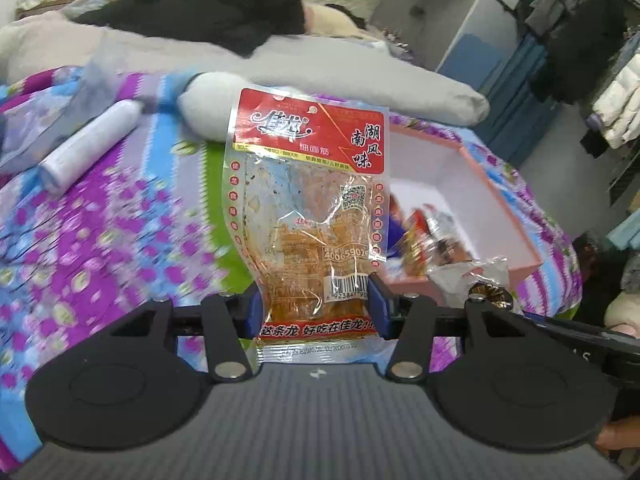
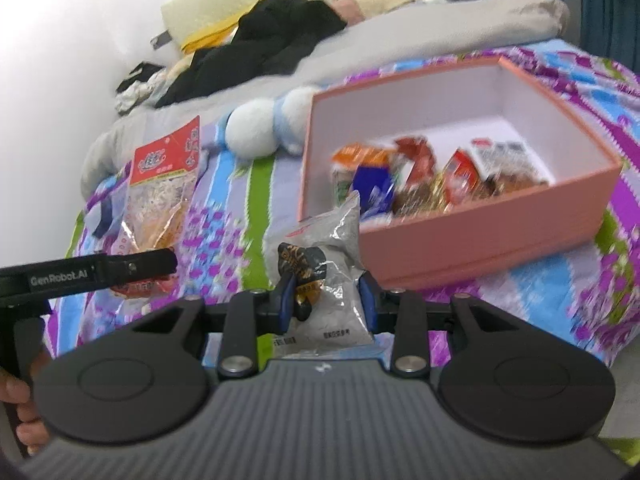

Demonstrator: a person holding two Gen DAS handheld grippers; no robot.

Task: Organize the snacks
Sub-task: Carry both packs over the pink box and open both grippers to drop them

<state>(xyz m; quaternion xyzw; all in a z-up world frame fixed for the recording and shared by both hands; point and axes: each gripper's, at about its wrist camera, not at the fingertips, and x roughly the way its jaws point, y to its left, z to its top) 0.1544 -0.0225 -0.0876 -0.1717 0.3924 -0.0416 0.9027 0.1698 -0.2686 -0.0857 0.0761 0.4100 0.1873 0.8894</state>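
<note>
My left gripper [image 1: 316, 306] is shut on a clear snack packet with a red label [image 1: 310, 200] and holds it upright above the bed; the same packet shows in the right wrist view [image 2: 164, 184]. My right gripper [image 2: 326, 304] is shut on a silvery snack bag with a black and gold label [image 2: 332, 276], which also shows in the left wrist view [image 1: 472, 276]. A pink box [image 2: 492, 236] with a white inside sits on the bed to the right and holds several snack packets [image 2: 420, 176]. It also shows in the left wrist view [image 1: 496, 196].
A flowered purple, blue and green bedsheet [image 1: 100, 240] covers the bed. A white tube [image 1: 88, 148] lies at the left. A white plush toy [image 2: 256, 128] lies beside the box. A grey blanket [image 1: 280, 60] and dark clothes [image 1: 208, 8] lie behind. Hanging clothes [image 1: 580, 40] are at the right.
</note>
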